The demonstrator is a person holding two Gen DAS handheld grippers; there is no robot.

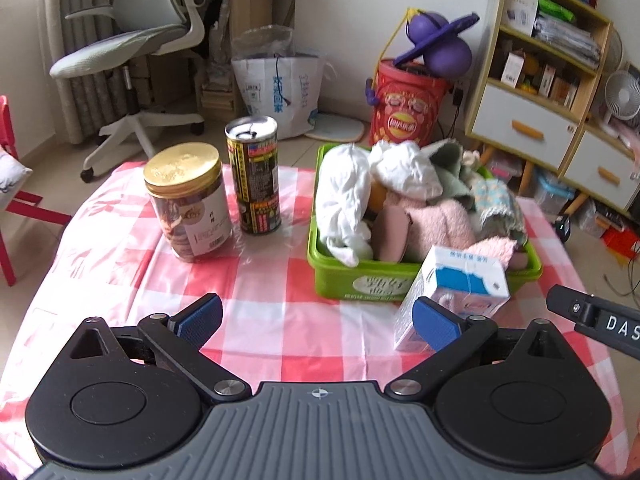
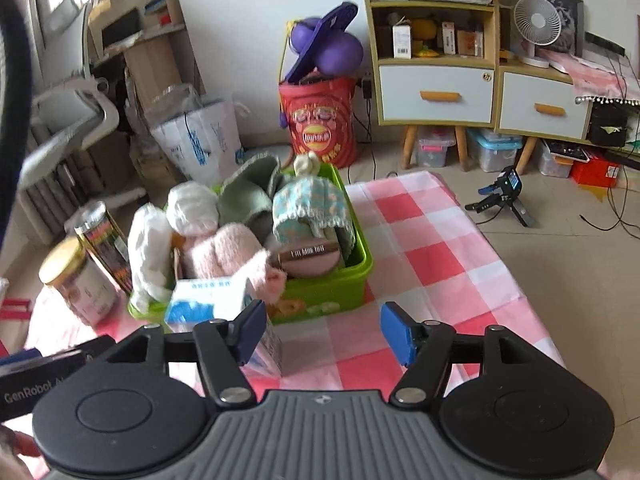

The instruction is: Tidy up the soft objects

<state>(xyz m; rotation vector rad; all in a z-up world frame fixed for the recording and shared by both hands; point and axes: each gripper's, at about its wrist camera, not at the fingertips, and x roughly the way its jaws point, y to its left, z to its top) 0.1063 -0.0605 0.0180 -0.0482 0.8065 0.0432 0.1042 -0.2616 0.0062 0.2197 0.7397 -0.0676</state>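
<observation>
A green plastic basket point(image 1: 360, 280) point(image 2: 320, 300) stands on the checked tablecloth, heaped with soft things: white cloths point(image 1: 348, 192) point(image 2: 148, 240), a pink fluffy towel point(image 1: 440, 224) point(image 2: 224, 252), a green cloth point(image 2: 248, 192), a blue patterned cloth point(image 2: 308, 204) and a round pink puff point(image 2: 308, 260). A white and blue carton point(image 1: 460, 284) point(image 2: 212, 300) stands in front of the basket. My left gripper point(image 1: 318, 320) is open and empty, its right finger beside the carton. My right gripper point(image 2: 324, 332) is open and empty, its left finger next to the carton.
A gold-lidded jar point(image 1: 188, 200) point(image 2: 76, 280) and a tall can point(image 1: 254, 176) point(image 2: 106, 240) stand left of the basket. The pink checked table point(image 1: 280, 320) point(image 2: 440, 272) ends near an office chair point(image 1: 132, 48), a red barrel point(image 1: 408, 108) and shelves point(image 2: 440, 60).
</observation>
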